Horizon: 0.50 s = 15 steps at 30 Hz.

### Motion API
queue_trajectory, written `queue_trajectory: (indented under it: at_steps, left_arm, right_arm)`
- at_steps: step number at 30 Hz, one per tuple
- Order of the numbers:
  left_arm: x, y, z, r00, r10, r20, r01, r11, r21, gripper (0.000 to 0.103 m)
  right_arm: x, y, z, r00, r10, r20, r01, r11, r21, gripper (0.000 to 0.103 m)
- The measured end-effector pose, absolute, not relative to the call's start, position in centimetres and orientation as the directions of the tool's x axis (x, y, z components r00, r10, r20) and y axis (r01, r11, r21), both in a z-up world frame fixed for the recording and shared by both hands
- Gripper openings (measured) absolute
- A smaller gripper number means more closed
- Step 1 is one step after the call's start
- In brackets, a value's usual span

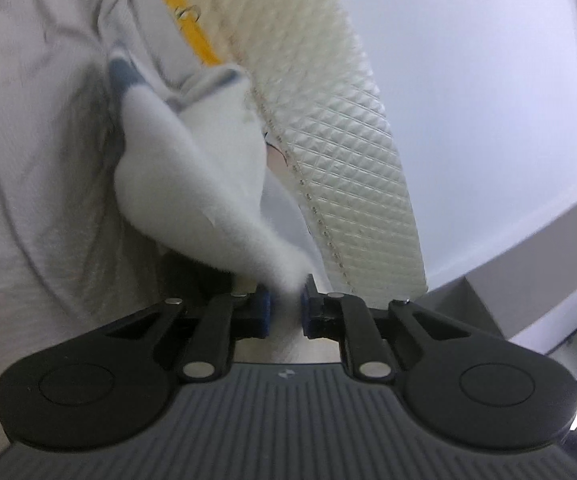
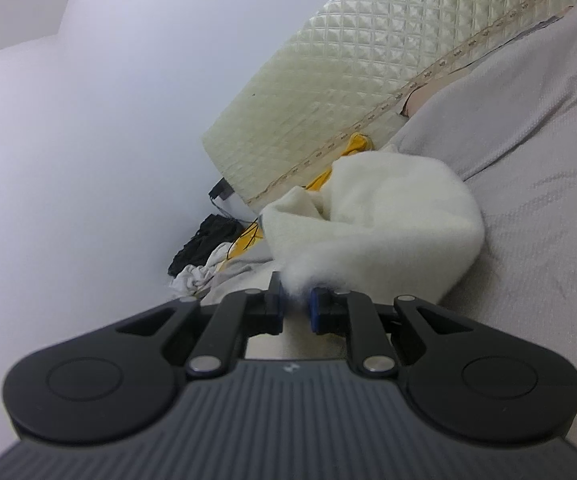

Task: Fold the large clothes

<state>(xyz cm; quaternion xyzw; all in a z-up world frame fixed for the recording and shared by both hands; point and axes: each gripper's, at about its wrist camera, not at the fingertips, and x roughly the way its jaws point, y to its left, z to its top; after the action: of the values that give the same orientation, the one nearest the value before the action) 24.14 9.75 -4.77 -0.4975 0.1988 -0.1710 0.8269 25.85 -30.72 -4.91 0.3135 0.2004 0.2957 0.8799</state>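
Both pinched nearly shut on opposite corners of the fluffy white fleece garment [image 2: 388, 216]: left gripper [image 1: 286, 300] and right gripper [image 2: 297, 298], cloth bunched straight ahead on the grey sheet [image 2: 528, 200] beside the quilted cream mattress [image 2: 348, 80].

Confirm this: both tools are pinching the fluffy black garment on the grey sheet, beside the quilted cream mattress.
Wrong on colour. The garment is fluffy white, not black, as the right wrist view shows. Both the left tool and right tool pinch it, on the grey sheet beside the quilted mattress.
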Motion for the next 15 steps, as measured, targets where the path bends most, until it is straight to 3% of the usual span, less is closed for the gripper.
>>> queue_trajectory:
  at_steps: [8,15]
  left_arm:
    - [13.9,10.4,-1.5,0.874,-0.460,-0.160,0.112,0.509,-0.853,0.015]
    - [9.6,9.0,-2.4,0.847,-0.434,-0.308,0.039,0.629,-0.776,0.015]
  right_arm:
    - [19.8,-30.6,-3.1,0.715,0.681,-0.157,-0.467,0.633,0.618,0.016]
    - [16.0,-30.5,-2.8,0.688,0.682,-0.246,-0.462,0.674,0.577,0.016]
